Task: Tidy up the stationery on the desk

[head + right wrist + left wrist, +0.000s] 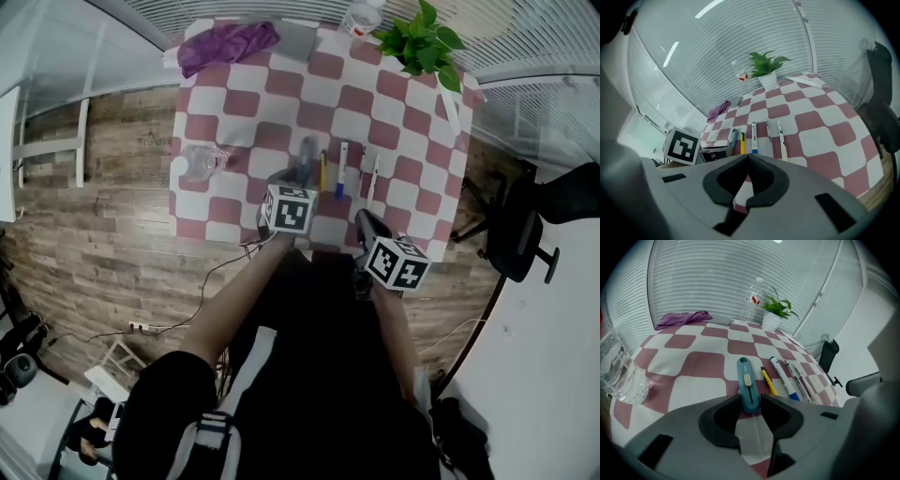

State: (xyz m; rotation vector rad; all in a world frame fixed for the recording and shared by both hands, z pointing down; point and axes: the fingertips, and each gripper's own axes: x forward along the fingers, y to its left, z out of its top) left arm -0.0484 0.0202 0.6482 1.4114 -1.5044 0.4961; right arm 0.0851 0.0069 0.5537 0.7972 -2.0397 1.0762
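Observation:
A teal utility knife (746,383) lies on the checked tablecloth (244,112). Its near end sits between the jaws of my left gripper (751,401), which press on both of its sides. To its right lie a yellow pen (768,380), a white marker with a blue cap (783,376) and two thin pens (800,380), all in a row. In the head view the knife (306,159) sits just ahead of the left gripper (298,178). My right gripper (748,157) is shut and empty, held back at the table's near edge (361,220), with the white pen (781,138) ahead of it.
A clear glass jar (200,161) stands near the table's left edge. A purple cloth (228,42), a water bottle (361,17) and a potted plant (422,42) are at the far side. A black chair (525,225) stands to the right of the table.

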